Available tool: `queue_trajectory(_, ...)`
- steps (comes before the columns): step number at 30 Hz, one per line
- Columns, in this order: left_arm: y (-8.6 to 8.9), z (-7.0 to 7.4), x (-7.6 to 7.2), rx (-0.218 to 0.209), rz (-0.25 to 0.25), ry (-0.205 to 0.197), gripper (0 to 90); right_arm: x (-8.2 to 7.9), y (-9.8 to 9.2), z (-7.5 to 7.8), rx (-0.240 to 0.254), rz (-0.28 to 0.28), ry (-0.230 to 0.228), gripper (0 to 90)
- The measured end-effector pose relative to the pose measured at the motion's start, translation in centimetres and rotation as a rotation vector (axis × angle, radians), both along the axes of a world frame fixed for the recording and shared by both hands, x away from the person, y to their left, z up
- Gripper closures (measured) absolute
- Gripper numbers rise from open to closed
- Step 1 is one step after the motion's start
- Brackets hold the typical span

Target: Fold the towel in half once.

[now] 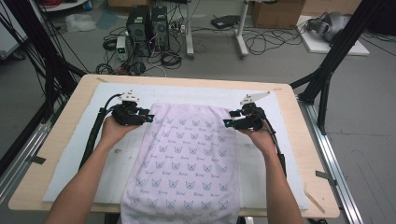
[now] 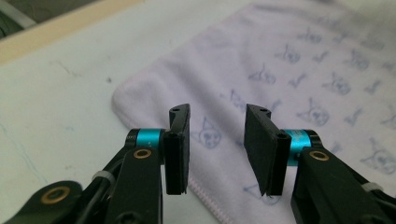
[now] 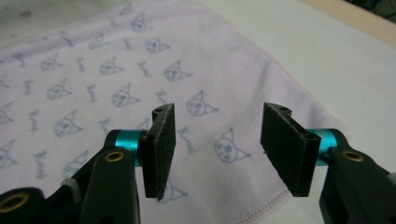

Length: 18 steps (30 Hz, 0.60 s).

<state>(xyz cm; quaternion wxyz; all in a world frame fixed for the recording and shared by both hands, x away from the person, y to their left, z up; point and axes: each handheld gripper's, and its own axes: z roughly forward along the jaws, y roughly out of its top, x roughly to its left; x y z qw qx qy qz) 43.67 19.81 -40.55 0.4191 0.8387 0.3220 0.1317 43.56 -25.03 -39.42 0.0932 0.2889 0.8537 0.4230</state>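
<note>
A: Lying flat on the white mat (image 1: 84, 154), the patterned towel (image 1: 187, 163) spans the table's (image 1: 56, 140) middle, its near end hanging over the front edge.

B: Grippers?

A: Left gripper (image 1: 148, 117) at the far left corner, right gripper (image 1: 227, 123) at the far right corner. Both have jaws apart above the cloth, nothing pinched between them.

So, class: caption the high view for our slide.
Two hand-held grippers, left gripper and right gripper, open at a patterned towel's far corners.
</note>
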Motion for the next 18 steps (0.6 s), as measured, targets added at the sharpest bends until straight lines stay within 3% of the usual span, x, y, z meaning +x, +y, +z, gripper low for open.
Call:
queue_trajectory(5, -0.4, -1.2, 0.5, 0.054, 0.017, -0.007, 60.7, 0.7, 0.4, -1.5, -0.057, -0.024, 0.020, 50.8)
queue_trajectory(7, -0.7, -1.8, 0.6, 0.083, 0.020, -0.003, 66.2, 0.9, 0.5, -2.1, -0.083, -0.037, 0.022, 52.9)
queue_trajectory(12, -1.0, -3.2, 1.2, 0.131, 0.073, 0.052, 65.4, 1.0, -0.1, -3.4, -0.104, -0.104, 0.002, 56.8)
queue_trajectory(14, -0.9, -3.3, 1.2, 0.101, 0.093, 0.068, 63.2, 1.0, -0.3, -3.8, -0.120, -0.119, 0.024, 56.9)
queue_trajectory(16, -1.0, -3.3, 1.2, 0.115, 0.098, 0.066, 63.6, 1.0, -0.2, -4.5, -0.145, -0.128, 0.046, 58.4)
queue_trajectory(18, -1.2, -3.1, 1.1, 0.121, 0.087, 0.070, 68.9, 0.8, -0.3, -4.8, -0.119, -0.149, 0.033, 63.1)
